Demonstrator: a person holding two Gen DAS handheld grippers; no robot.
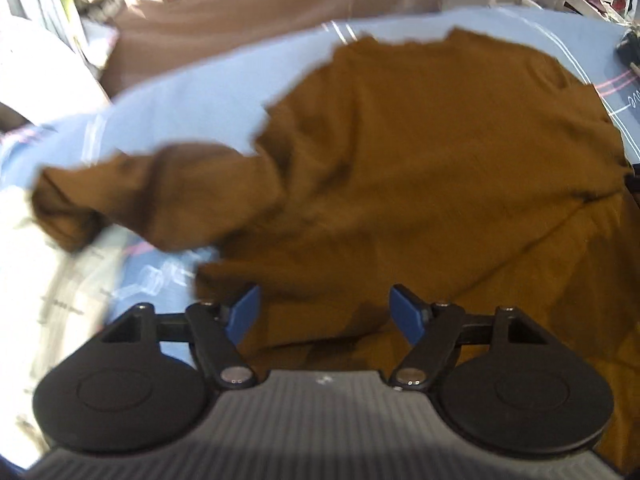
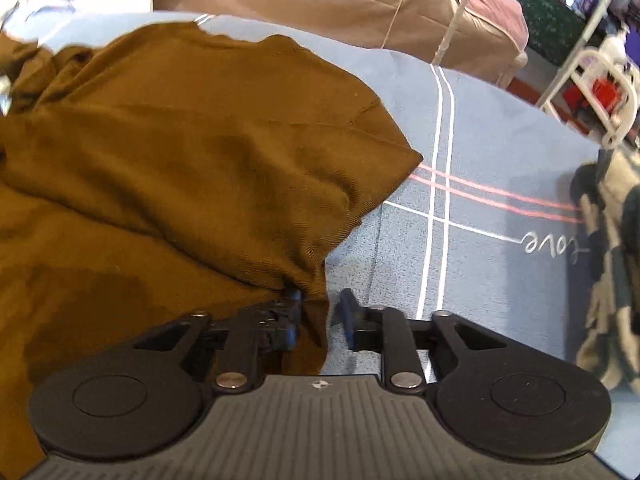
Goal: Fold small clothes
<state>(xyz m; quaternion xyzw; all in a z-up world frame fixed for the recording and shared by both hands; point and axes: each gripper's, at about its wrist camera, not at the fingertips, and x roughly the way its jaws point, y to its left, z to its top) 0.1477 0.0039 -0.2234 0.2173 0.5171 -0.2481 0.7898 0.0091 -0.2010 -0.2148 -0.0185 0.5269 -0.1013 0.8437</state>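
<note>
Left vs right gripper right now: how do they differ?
The left gripper has its jaws spread wide over the brown shirt, holding nothing; the right gripper has its jaws much closer, with the shirt's edge hanging between them. The left sits over the shirt's body, the right at its edge beside the blue sheet. Both have blue fingers.

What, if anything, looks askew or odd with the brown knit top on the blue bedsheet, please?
The brown knit top lies rumpled on the blue bedsheet; one sleeve is bunched out sideways. Nothing looks spilled or damaged.
</note>
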